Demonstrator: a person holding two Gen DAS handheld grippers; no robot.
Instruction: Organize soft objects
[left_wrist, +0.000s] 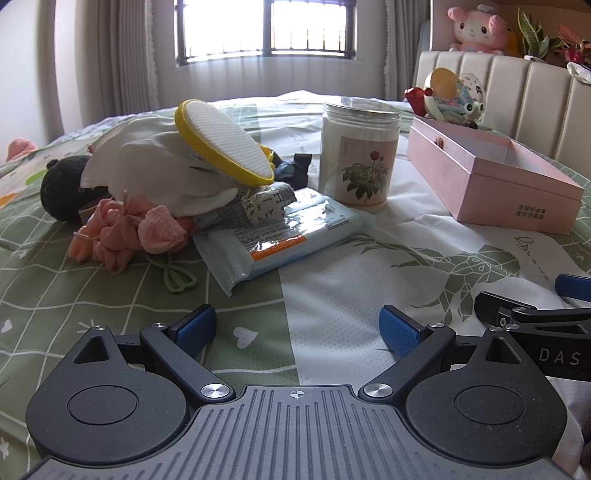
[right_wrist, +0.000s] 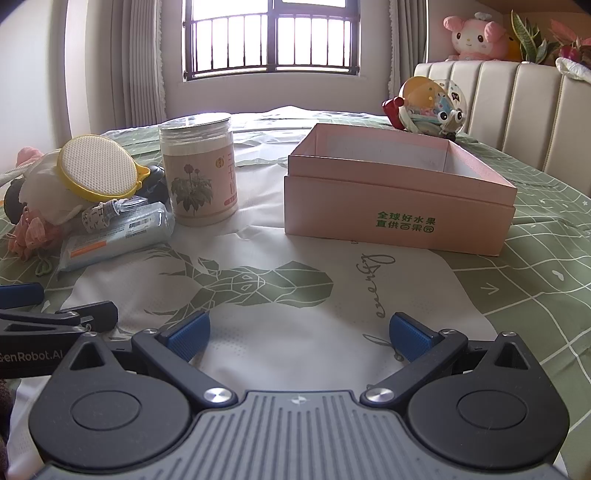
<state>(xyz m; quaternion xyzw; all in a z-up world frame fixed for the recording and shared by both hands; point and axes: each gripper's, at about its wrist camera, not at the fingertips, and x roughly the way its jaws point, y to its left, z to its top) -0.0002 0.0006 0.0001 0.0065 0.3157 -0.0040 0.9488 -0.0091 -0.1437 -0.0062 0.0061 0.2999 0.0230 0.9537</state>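
Soft objects (left_wrist: 159, 184) lay heaped at ten o'clock in the left wrist view, gathered in one pile on the bedspread (left_wrist: 110, 295), presumably so they could be picked off one by one. A white cloth (left_wrist: 147, 162) draped over a black plush toy (left_wrist: 62, 188), a yellow-rimmed mesh pad (left_wrist: 225, 144) leaned on top, and a pink scrunchie (left_wrist: 129, 229) sagged at the pile's near edge. Under them a wipes packet (left_wrist: 280, 236) served as a base, with what looked like a small printed pouch (left_wrist: 266, 206) resting on it (the folds made that hard to tell).

Just beside the pile, toward twelve o'clock, stood a flower-labelled jar (left_wrist: 360, 158). At two o'clock sat the open pink box (left_wrist: 517, 195), its inside bare in the right wrist view, so it was likely the intended home for the pile.

Nearest of all, the left gripper (left_wrist: 297, 328) hung low over the bedspread facing the pile, jaws spread wide and holding nothing. The right gripper (right_wrist: 299, 332) faced the box, jaws likewise spread and empty. Nothing appeared sorted yet.
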